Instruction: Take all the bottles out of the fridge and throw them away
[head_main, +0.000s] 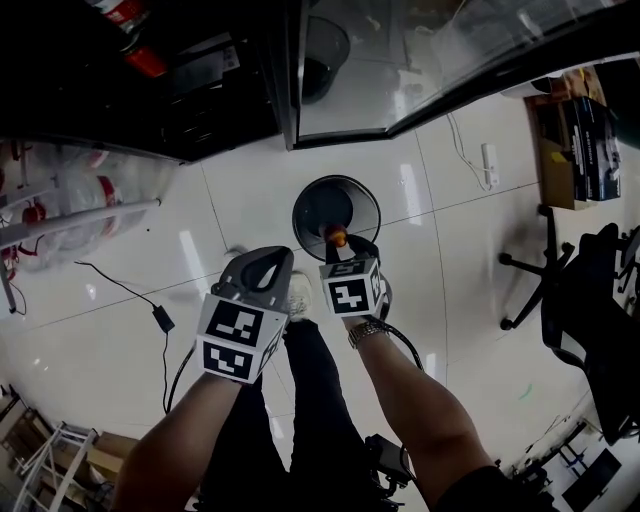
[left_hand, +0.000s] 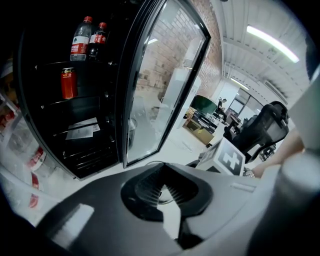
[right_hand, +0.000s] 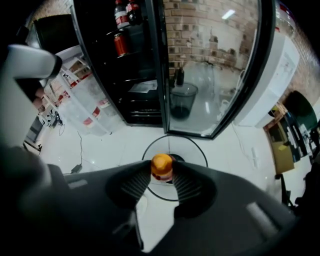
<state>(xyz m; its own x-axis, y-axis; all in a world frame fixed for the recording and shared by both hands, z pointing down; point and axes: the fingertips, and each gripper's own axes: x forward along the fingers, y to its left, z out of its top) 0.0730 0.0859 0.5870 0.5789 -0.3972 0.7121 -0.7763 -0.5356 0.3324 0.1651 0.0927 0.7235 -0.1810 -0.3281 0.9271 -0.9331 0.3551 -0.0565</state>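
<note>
right gripper (right_hand: 161, 176) steep nose-down, clamping orange-capped bottle (right_hand: 161, 165) over round bin (right_hand: 175, 135), left gripper (left_hand: 161, 172) just left, tilted down, jaws together, empty

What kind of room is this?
Probably an office: a glass-door drinks fridge, a black swivel chair on the white tiled floor, and long ceiling lights.

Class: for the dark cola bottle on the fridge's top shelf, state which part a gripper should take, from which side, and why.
Probably the neck, just under the red cap of the dark cola bottle, coming level into the open fridge. It stands upright, and the clear bottle crowds it on one side, so the narrow neck leaves the jaws more room than the body.
</note>
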